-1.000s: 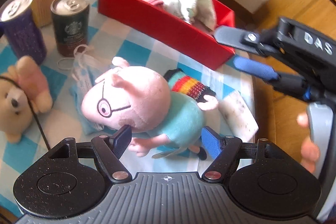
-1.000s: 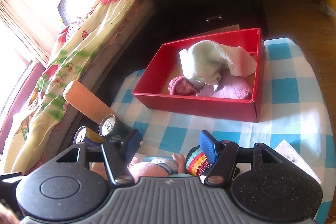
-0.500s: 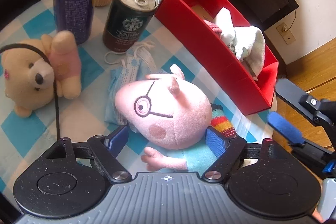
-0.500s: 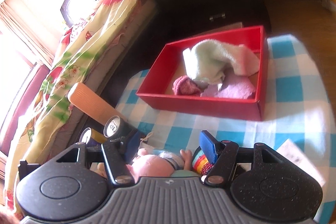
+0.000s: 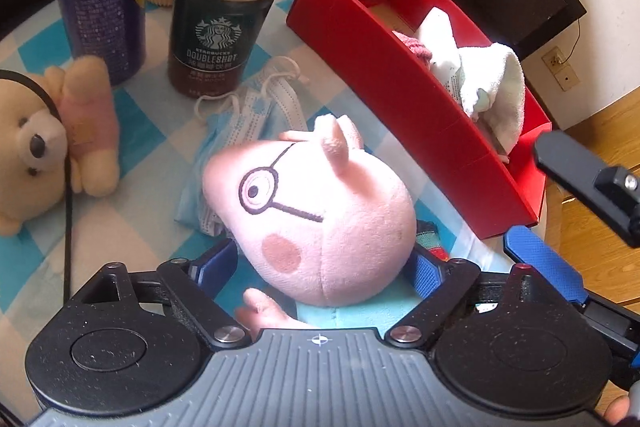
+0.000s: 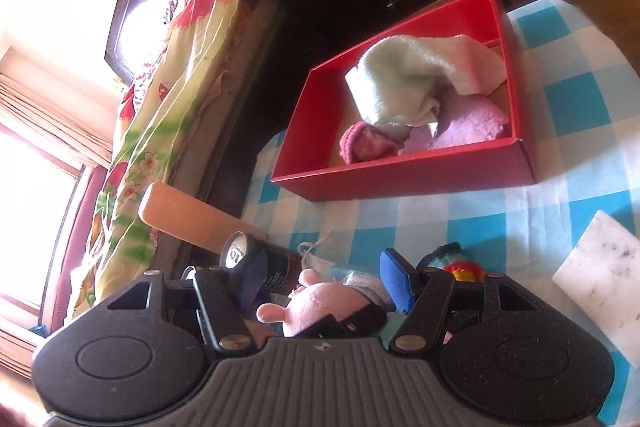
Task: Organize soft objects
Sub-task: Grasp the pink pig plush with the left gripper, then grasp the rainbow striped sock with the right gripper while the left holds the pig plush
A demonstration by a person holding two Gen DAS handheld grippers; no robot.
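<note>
Cans stand beyond our pig (image 5: 320, 215); one (image 5: 218, 23) reads "STARBUCKS DOUBLESHOT". Our left gripper (image 5: 320, 267) brackets the pig's head, jaws wide, grip uncertain. Our right gripper (image 6: 320, 283) gapes empty.

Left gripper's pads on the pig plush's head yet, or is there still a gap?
Cannot tell. In the left wrist view the left gripper straddles the pig plush, but the head bulges over both blue pads, hiding any contact or gap.

The pig (image 5: 320, 215) lies near, on masks (image 5: 240, 119); bear (image 5: 44, 147) left, cans (image 5: 220, 23) far, box (image 5: 420, 115) holding towels (image 5: 492, 87) right.
</note>
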